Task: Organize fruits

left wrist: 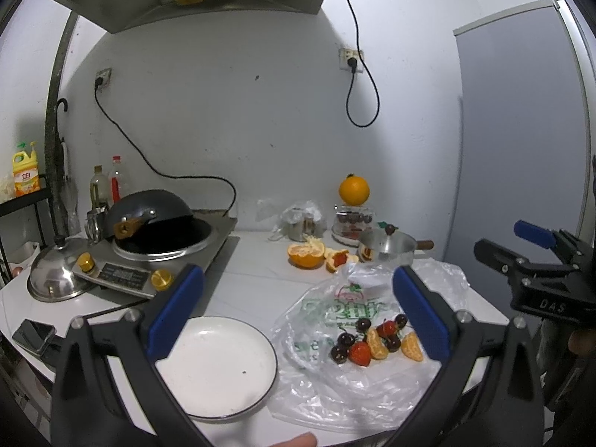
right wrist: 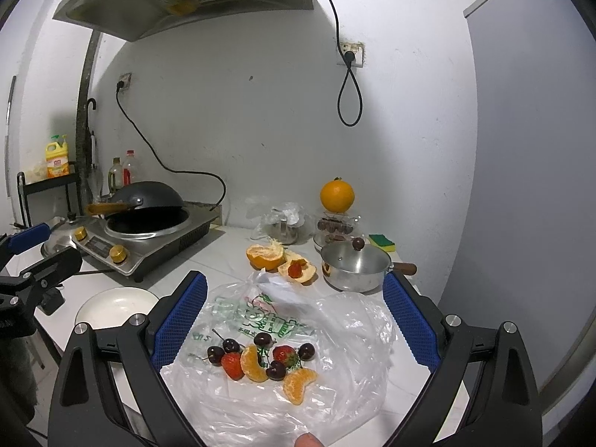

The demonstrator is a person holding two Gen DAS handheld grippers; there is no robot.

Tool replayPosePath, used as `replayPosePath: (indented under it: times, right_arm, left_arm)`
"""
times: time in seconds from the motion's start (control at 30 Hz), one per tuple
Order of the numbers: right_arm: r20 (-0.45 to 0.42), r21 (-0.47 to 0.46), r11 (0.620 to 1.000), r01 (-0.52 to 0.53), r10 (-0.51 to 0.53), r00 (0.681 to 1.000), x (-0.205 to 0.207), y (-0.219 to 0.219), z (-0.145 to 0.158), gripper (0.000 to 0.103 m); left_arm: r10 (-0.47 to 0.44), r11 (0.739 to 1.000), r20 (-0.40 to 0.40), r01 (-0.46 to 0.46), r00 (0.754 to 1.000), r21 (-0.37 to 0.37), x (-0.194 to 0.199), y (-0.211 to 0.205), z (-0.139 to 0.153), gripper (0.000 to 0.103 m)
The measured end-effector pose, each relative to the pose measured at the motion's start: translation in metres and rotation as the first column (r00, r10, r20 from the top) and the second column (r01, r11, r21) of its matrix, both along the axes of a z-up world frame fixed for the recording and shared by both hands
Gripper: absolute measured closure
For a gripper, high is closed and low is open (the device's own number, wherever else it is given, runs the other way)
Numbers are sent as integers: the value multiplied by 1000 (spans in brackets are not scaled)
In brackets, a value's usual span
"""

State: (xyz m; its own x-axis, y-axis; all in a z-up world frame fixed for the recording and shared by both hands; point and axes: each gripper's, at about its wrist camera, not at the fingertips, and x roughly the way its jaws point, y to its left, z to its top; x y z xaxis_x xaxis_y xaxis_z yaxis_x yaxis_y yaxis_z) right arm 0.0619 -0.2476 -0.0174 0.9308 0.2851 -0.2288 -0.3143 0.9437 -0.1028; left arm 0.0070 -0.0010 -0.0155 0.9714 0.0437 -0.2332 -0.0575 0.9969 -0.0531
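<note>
On the clear plastic bag point(right wrist: 283, 339) spread over the white counter point(right wrist: 223, 257) lies the loose fruit: dark cherries point(right wrist: 229, 346), two strawberries point(right wrist: 232, 365) and two peeled orange segments point(right wrist: 298, 383), all bunched close and some touching. Green print on the bag is crumpled and unreadable. Just left of the bag sits a white plate point(left wrist: 219, 365), which the left wrist view shows bare apart from a small dark speck.

Both claws hang above this spot with jaws spread wide and nothing between them: the left gripper point(left wrist: 298, 313) over the plate's edge and the bag, the right gripper point(right wrist: 294, 320) straddling the fruit pile. A fingertip pokes in at the bottom edge of each view (whose hand it belongs to cannot be told).

Farther back lie a half-peeled orange point(right wrist: 265, 254) and a peel holding a strawberry point(right wrist: 295, 269), beside a small lidded saucepan point(right wrist: 354, 268). A whole orange point(right wrist: 337, 195) perches on a clear container whose contents are hard to make out. A wrapped metal item point(right wrist: 285, 223) is hidden by plastic. At left, a wok point(right wrist: 147, 195) tilts over the induction cooker point(right wrist: 145, 234).
</note>
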Motion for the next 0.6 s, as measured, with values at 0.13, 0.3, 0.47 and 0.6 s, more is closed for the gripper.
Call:
replayPosePath:
  times: [0.13, 0.3, 0.47, 0.6]
  right_arm:
    - [-5, 1, 1000, 1, -1, 1000, 1, -1, 0, 6]
    - [-10, 1, 1000, 1, -1, 1000, 3, -2, -1, 6]
    - [-17, 0, 1000, 3, -3, 1000, 5, -3, -2, 6]
    - [-18, 0, 1000, 3, -3, 1000, 5, -3, -1, 6]
  left_arm:
    - [-3, 1000, -5, 3, 1000, 3, 3, -3, -1, 1]
    - [-8, 1000, -13, 8, 1000, 2, 6, -3, -1, 1]
    - [-13, 1000, -19, 13, 1000, 4, 9, -4, -2, 1]
    - [-12, 1000, -19, 12, 1000, 4, 9, -4, -2, 1]
